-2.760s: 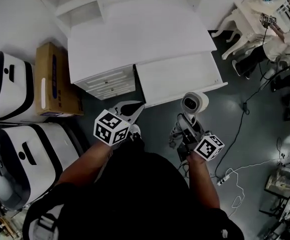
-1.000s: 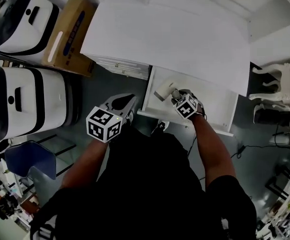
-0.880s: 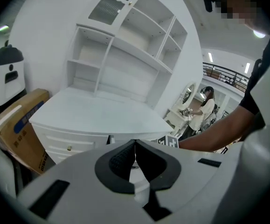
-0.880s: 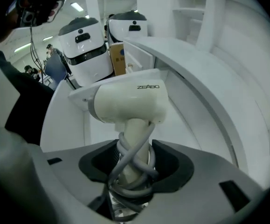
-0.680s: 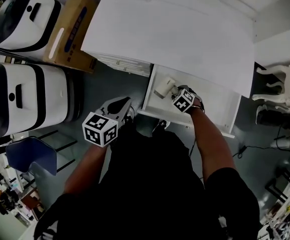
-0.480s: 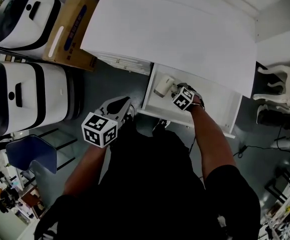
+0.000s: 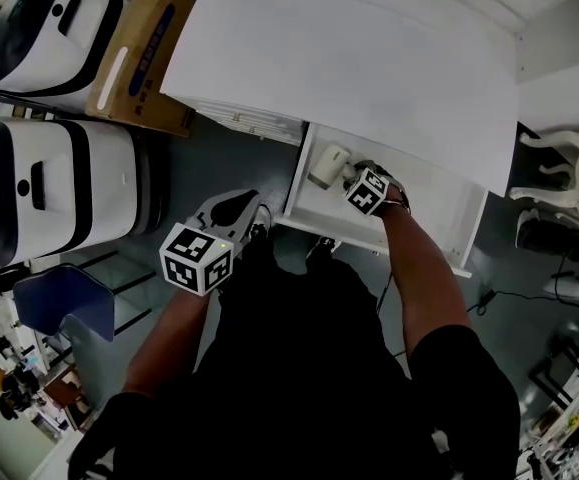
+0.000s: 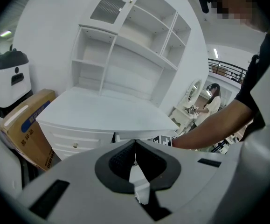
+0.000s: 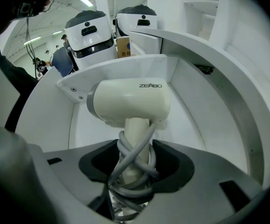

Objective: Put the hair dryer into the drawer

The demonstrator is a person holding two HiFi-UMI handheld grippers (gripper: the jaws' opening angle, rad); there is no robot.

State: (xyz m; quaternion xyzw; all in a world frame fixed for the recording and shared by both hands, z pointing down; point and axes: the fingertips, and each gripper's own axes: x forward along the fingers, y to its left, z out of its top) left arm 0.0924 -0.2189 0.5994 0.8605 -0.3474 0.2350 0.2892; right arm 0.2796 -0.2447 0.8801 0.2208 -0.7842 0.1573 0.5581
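A cream hair dryer (image 9: pixel 130 104) with a grey cord wound round its handle is inside the open white drawer (image 9: pixel 204 125). My right gripper (image 9: pixel 134 164) is shut on the handle and cord. In the head view the hair dryer (image 7: pixel 329 165) lies at the left end of the drawer (image 7: pixel 424 203), with my right gripper (image 7: pixel 354 183) reaching in from the front. My left gripper (image 7: pixel 237 208) hangs in front of the desk, left of the drawer. Its jaws meet with nothing between them in the left gripper view (image 8: pixel 135 160).
The white desk (image 7: pixel 349 68) has a hutch of shelves (image 8: pixel 125 55) behind it and a small drawer unit (image 7: pixel 244 126) at the left. A cardboard box (image 7: pixel 134 58) and two white-and-black machines (image 7: pixel 49 188) stand to the left. A white chair (image 7: pixel 559 168) is at the right.
The right gripper carried the hair dryer from in front of the desk into the open drawer and has settled it at the left end. The left gripper dropped slightly lower and left.
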